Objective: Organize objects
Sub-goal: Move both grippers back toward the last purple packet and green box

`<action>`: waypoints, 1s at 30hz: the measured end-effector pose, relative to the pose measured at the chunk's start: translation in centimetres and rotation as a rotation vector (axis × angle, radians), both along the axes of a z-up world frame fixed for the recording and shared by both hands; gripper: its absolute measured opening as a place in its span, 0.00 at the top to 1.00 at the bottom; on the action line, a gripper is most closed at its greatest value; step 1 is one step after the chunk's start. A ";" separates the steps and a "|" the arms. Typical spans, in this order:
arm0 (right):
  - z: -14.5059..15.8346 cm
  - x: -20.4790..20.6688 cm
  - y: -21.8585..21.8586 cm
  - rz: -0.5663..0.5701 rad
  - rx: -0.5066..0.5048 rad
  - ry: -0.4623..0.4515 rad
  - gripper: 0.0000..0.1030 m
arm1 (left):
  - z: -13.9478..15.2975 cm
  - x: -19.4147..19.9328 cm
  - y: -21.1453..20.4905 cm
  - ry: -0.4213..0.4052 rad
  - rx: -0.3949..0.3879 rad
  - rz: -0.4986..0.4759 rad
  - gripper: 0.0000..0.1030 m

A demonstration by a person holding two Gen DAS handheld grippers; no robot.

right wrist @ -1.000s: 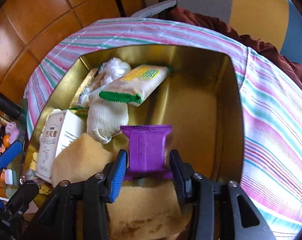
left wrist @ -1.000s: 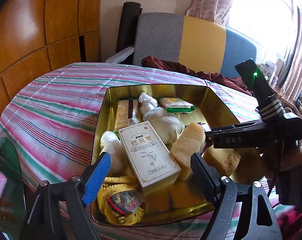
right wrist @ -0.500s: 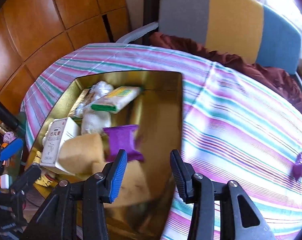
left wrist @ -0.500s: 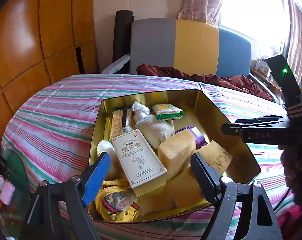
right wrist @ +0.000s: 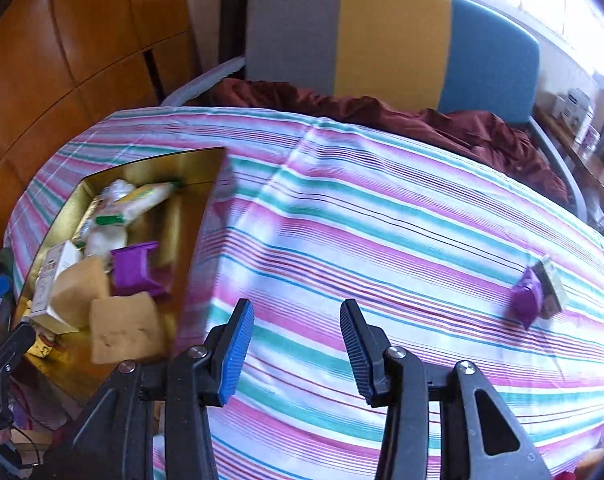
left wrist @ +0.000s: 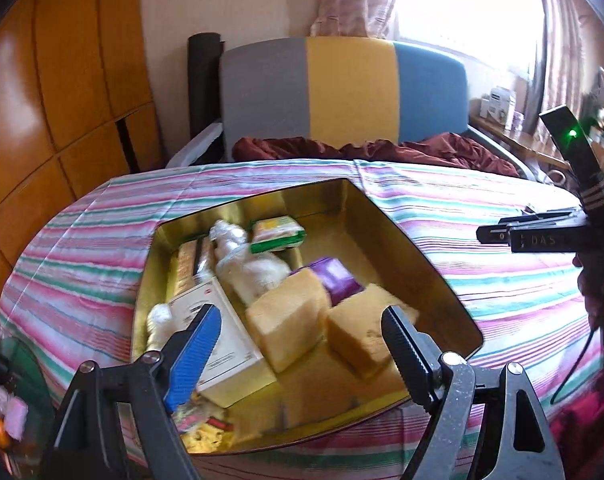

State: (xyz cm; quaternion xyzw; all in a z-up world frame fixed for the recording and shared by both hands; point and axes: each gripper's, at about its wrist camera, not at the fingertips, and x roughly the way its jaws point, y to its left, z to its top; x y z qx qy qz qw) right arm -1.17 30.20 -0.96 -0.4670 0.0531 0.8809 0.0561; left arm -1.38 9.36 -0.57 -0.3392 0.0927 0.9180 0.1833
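Left wrist view: the left gripper (left wrist: 302, 330) was spread wide with nothing between its fingers, positioned over the near end of the gold tin (left wrist: 438, 276), which sat on the striped tablecloth (left wrist: 85, 264). Inside the tin, the purple packet (left wrist: 336, 280) lay near the middle, tilted, its long axis running from the tin's near right toward its far left, resting against the upper yellow sponge (left wrist: 287, 326). A second yellow sponge (left wrist: 362, 330) lay just beside it on the right. The white box (left wrist: 221, 340) lay with its long axis running from the near side toward the far left corner, partly behind the blue finger pad. A green-edged packet (left wrist: 277, 234) lay at the far end, next to a white wrapped bundle (left wrist: 245, 268). The right gripper's body (left wrist: 542, 236) was visible at the right edge, above the cloth and outside the tin. Right wrist view: the right gripper (right wrist: 297, 346) was spread apart and empty, over bare striped cloth to the right of the tin (right wrist: 205, 208). The purple packet (right wrist: 135, 272) lay in the tin, propped on the sponges. A second purple packet (right wrist: 526, 298) lay well apart on the cloth at the far right, touching a small yellowish item (right wrist: 552, 286).
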 end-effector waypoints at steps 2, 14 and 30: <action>-0.1 0.3 1.9 -0.040 0.000 -0.003 0.56 | 0.1 0.1 0.9 0.001 -0.005 -0.021 0.19; -0.5 2.5 12.9 -0.291 -0.001 -0.023 0.56 | 0.4 0.7 6.3 0.009 -0.040 -0.148 0.19; -3.1 4.5 26.6 -0.684 -0.087 0.013 0.55 | 0.2 1.1 13.9 -0.011 -0.070 -0.293 0.19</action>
